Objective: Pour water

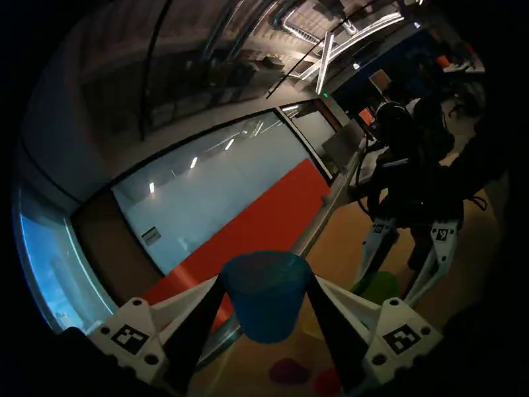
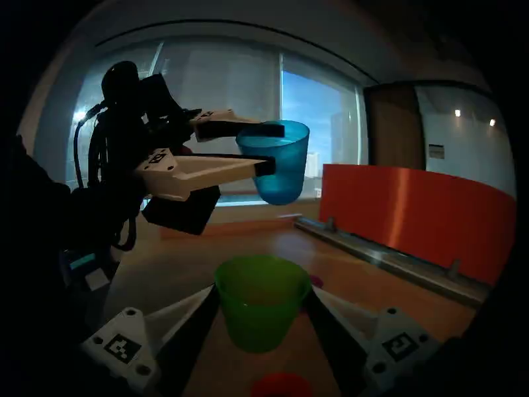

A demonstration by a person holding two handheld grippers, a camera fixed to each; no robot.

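While pinched upright by the left hand-held gripper (image 1: 266, 286), the blue cup (image 2: 276, 178) is held above and beyond the green cup (image 2: 262, 311) — pinched by the right hand-held gripper (image 2: 262, 294).

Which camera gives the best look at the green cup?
The right gripper view: the green cup sits close and nearly whole in the right gripper. The left gripper view catches just a green sliver of it, far off beside the blue cup.

There is one blue cup (image 1: 266, 304) and one green cup (image 2: 262, 314), so two cups. There are two grippers, the left gripper (image 1: 266, 284) and the right gripper (image 2: 262, 291).
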